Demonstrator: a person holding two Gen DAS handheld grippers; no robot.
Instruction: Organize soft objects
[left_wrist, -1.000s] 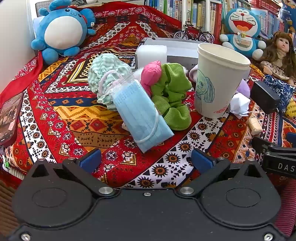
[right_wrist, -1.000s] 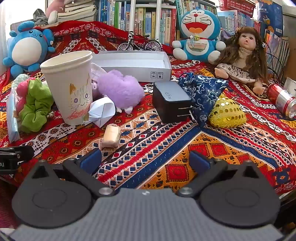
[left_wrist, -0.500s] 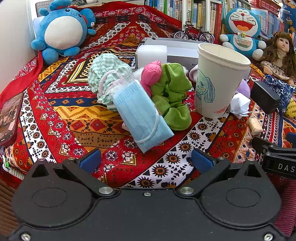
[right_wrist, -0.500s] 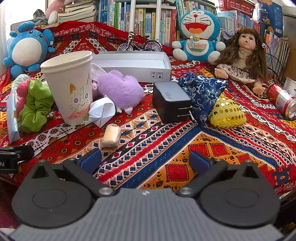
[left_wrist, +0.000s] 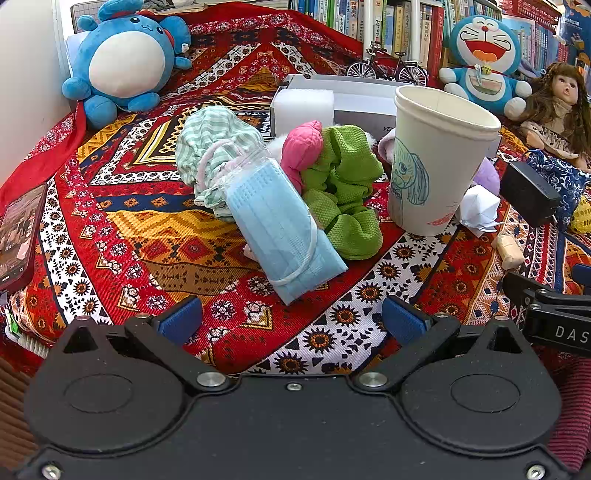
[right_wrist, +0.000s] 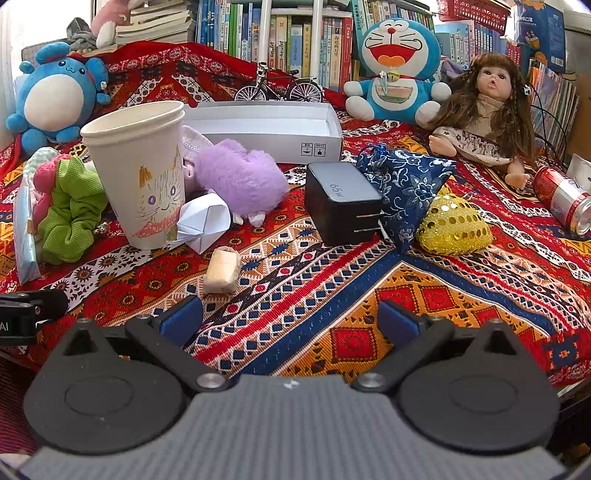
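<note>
No change since a second ago | left gripper (left_wrist: 291, 319) and right gripper (right_wrist: 290, 317) fingers spread, empty, idle | folded blue fabric face mask (left_wrist: 282, 229) just left of tall white paper cup (left_wrist: 437, 158), ungrasped | sorting unstarted

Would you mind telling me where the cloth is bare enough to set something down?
Bare cloth lies between the phone and the blue mask, and again before the right gripper, near of the charger and gold pouch. It is crowded from the green scrunchie past the cup to the purple plush.
</note>
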